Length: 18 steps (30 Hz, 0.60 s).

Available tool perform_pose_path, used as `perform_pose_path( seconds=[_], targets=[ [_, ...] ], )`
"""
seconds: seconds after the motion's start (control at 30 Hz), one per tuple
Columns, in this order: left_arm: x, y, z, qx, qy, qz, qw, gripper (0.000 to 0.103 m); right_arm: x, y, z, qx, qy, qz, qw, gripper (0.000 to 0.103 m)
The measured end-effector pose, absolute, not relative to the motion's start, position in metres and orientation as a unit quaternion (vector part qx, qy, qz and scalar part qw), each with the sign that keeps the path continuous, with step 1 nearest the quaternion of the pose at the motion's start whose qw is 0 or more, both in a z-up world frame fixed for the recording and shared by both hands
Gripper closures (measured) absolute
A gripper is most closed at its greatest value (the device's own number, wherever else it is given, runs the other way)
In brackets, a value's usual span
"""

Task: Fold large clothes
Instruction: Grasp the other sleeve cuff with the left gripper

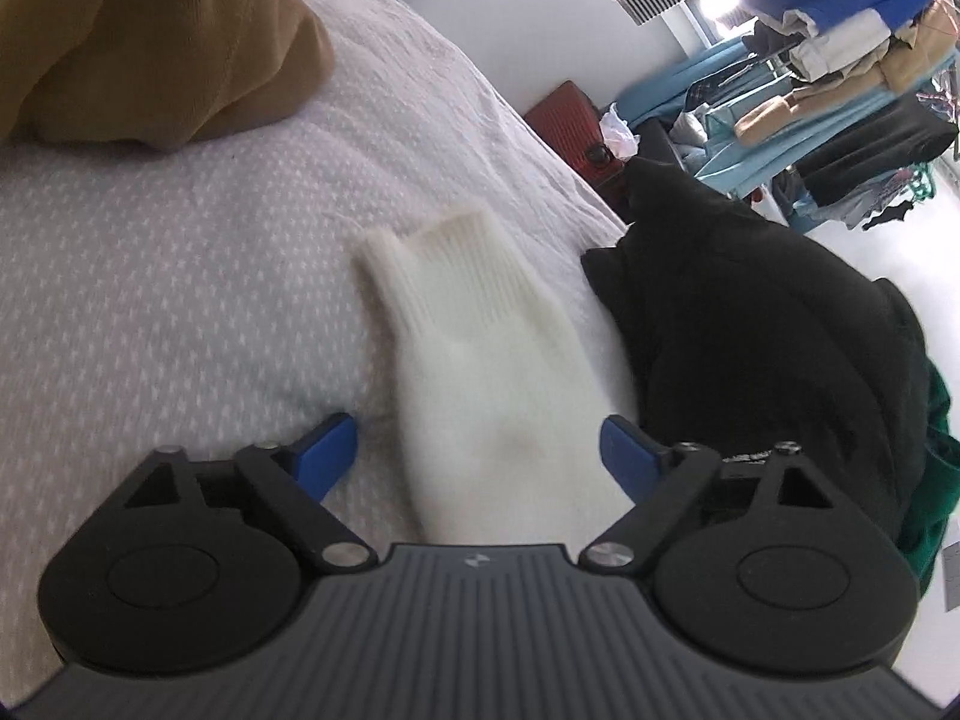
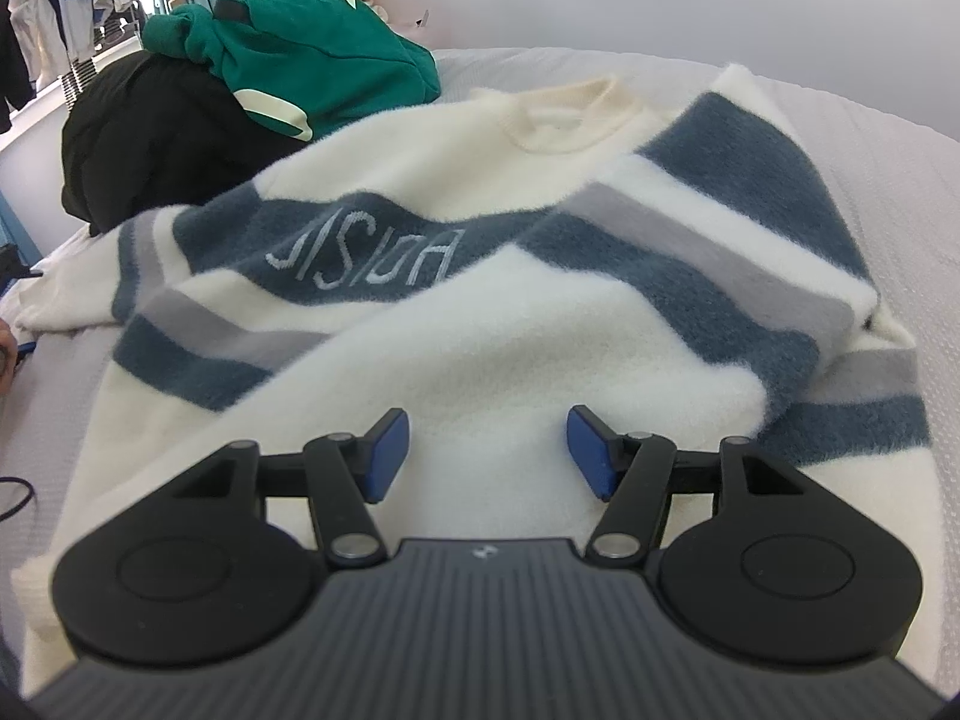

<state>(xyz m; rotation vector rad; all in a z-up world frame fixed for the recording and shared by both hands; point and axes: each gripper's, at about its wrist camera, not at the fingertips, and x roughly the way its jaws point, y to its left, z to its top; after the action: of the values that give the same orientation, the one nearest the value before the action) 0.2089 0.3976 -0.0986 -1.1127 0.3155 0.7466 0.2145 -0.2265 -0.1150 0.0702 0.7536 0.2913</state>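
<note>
Your left gripper (image 1: pixel 477 447) sits low over the bed (image 1: pixel 150 276), a pale quilted cover with a small dotted weave. Far to the left on it lies a heap of tan cloth (image 1: pixel 162 42). Between your blue pads (image 1: pixel 327 450) runs a white sleeve (image 1: pixel 480 360) with a ribbed cuff, pointing away from you; it looks like a sleeve of the sweater, though this view does not show the join. Your jaws stand wide, one pad on each side of the sleeve, and neither pad presses on it. Just right of the sleeve, touching its edge, is a bundle of black clothing (image 1: pixel 750 312), with a strip of green showing beyond it.

In the right wrist view, the same black bundle (image 2: pixel 150 132) lies at the far left with a green garment (image 2: pixel 324 66) piled on it. The sweater (image 2: pixel 480 276) is spread across the bed in front of you, neck away from you: fluffy cream knit, a round ribbed collar, and bands of slate blue and grey across the chest and both sleeves, with pale lettering in the blue chest band. The right-hand sleeve is folded in over the body. Your right gripper (image 2: pixel 487 450) hovers over the cream lower part, jaws about half apart, with nothing clamped between the pads (image 2: pixel 591 450); whether they touch the knit I cannot tell.
</note>
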Motion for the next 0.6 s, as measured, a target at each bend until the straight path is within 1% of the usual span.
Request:
perform_pose_path(
  seconds=[0.07,0.13,0.17,0.2,0.23,0.27,0.33,0.5,0.6],
  targets=[
    [0.214,0.399,-0.099,-0.502,0.144,0.357,0.775,0.027,0.215,-0.225,-0.115,0.032,0.367,0.141,0.919,0.041],
    [0.216,0.402,-0.099,-0.492,0.147,0.373,0.773,0.053,0.216,-0.224,-0.116,0.027,0.366,0.141,0.920,0.041],
    [0.216,0.406,-0.100,-0.483,0.152,0.380,0.774,0.060,0.217,-0.223,-0.116,0.025,0.366,0.141,0.920,0.041],
    [0.220,0.408,-0.100,-0.468,0.156,0.386,0.779,0.071,0.217,-0.222,-0.117,0.023,0.365,0.140,0.920,0.041],
    [0.224,0.410,-0.100,-0.455,0.157,0.391,0.784,0.078,0.218,-0.221,-0.117,0.022,0.365,0.140,0.920,0.041],
    [0.228,0.411,-0.101,-0.440,0.158,0.396,0.790,0.081,0.218,-0.221,-0.117,0.021,0.365,0.140,0.920,0.041],
    [0.232,0.411,-0.100,-0.415,0.164,0.401,0.800,0.090,0.219,-0.220,-0.117,0.019,0.364,0.139,0.921,0.041],
    [0.242,0.397,-0.081,-0.351,0.169,0.418,0.821,0.092,0.220,-0.219,-0.117,0.016,0.364,0.136,0.921,0.041],
    [0.242,0.383,-0.062,-0.317,0.143,0.407,0.844,0.092,0.222,-0.217,-0.116,0.014,0.363,0.134,0.922,0.040]
  ],
)
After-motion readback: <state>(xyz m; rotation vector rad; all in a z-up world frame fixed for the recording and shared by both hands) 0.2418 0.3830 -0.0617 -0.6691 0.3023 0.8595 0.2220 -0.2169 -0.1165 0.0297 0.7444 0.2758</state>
